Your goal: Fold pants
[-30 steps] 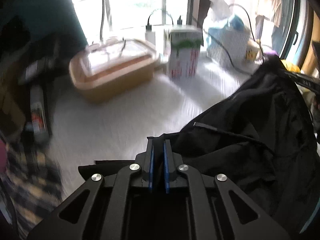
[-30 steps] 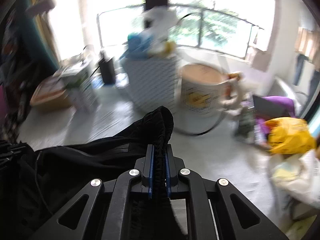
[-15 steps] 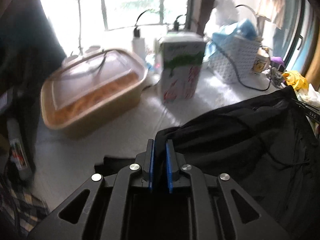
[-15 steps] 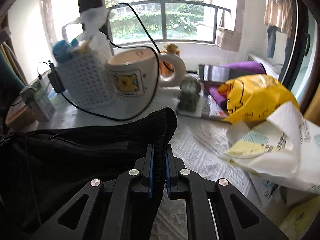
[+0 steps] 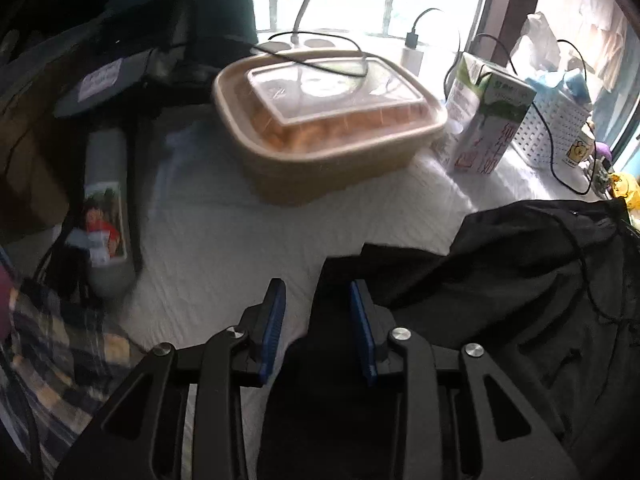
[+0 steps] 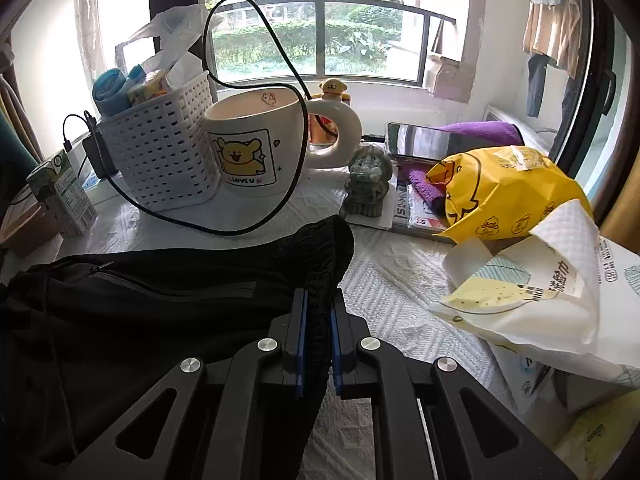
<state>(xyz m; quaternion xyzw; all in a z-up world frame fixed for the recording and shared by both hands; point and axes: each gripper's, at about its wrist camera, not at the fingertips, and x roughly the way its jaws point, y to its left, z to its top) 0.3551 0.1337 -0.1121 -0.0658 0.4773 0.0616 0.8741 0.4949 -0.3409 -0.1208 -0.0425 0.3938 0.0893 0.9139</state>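
**Black pants on the white cloth, one end let go**

On the white quilted cloth (image 5: 224,248) in front of me, my left gripper (image 5: 318,296) stood with its blue-padded jaws spread apart, a dark fold of the pants (image 5: 520,280) lying between them but gripped by neither pad. My right gripper (image 6: 318,304) was pressed together on the bunched, ribbed edge of the pants (image 6: 160,312), and the fabric rose in a small hump just beyond its fingertips. The rest of the black pants lay spread across the cloth between my two tools, a zipper line showing across the fabric in the right view.

Beyond the left gripper sat a tan food container (image 5: 328,120) with a clear lid, and just beside it a milk carton (image 5: 486,120). A plaid cloth (image 5: 52,344) lay at the near left edge. Beyond the right gripper stood a white basket (image 6: 160,152), touching a large bear mug (image 6: 256,148), with a black cable (image 6: 256,120) looping around them. A yellow bag (image 6: 504,192) lay to the right.
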